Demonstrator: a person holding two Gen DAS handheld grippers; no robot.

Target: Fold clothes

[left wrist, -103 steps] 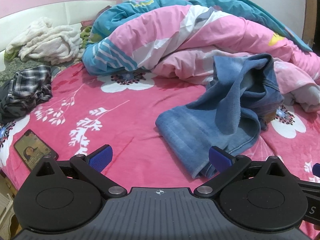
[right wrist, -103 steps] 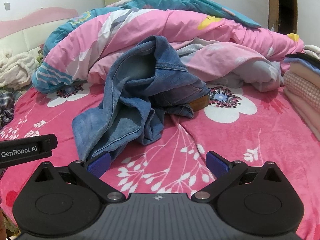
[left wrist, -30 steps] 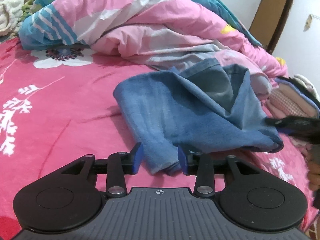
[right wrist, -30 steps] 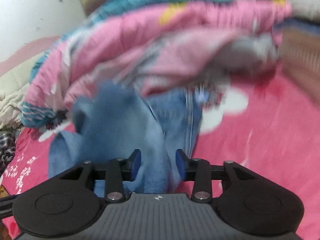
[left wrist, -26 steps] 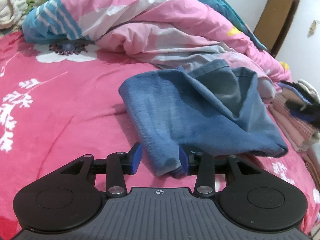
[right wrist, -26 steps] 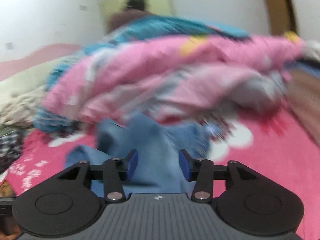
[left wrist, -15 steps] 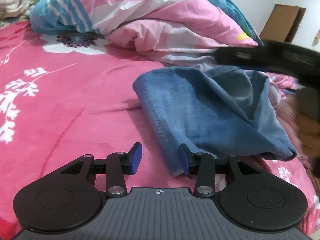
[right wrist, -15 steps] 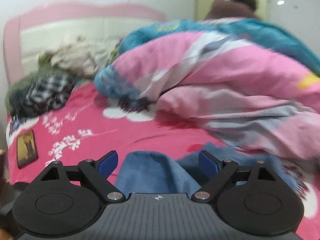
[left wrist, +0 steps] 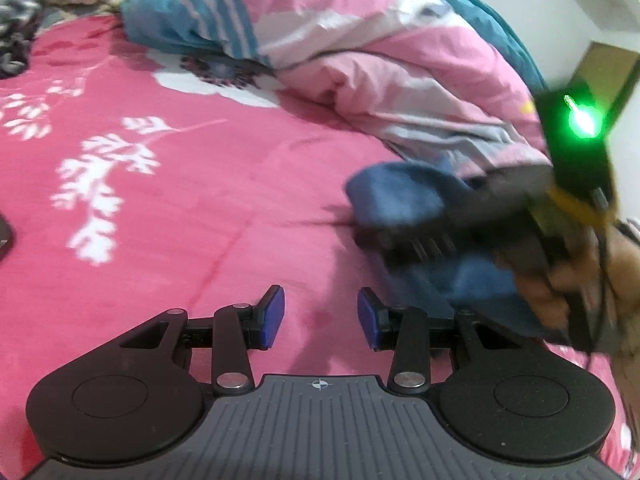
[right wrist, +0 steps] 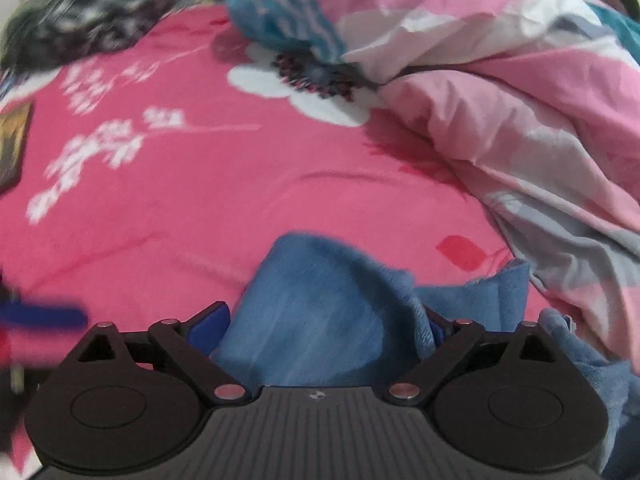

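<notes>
the left tool (left wrist: 320, 316) hung low over the pink bedspread (left wrist: 192, 208), its two blue-padded fingers (left wrist: 273, 312) parted by a moderate gap with only bare bedspread between them and nothing in its grasp. the jeans (left wrist: 404, 196), a rumpled heap of blue denim, lay on the bed ahead and to the right of it, just apart from its right finger. in the left wrist view the right tool (left wrist: 452, 220) showed as a dark, motion-blurred body lying across the jeans, a green light (left wrist: 582, 122) glowing on its rear part and a hand (left wrist: 560, 280) wrapped around its handle at the frame's right edge.

in the right wrist view the right tool (right wrist: 324, 324) had its fingers (right wrist: 210, 324) spread wide, and a bulging fold of the jeans (right wrist: 320, 304) filled the space between them, reaching back to the tool's body. the fabric touched or covered the right finger, yet the fingers were not pressed in on it. more denim trailed off to the lower right, near the edge of the rumpled quilt (right wrist: 500, 100), pink and white with teal stripes, which was piled along the far and right side of the bed. a blurred blue streak at the left edge was probably a fingertip of the left tool. a checked garment (right wrist: 100, 20) lay at the far left corner, well apart from the jeans, and a phone (right wrist: 12, 144) rested on the bedspread at the left edge.
</notes>
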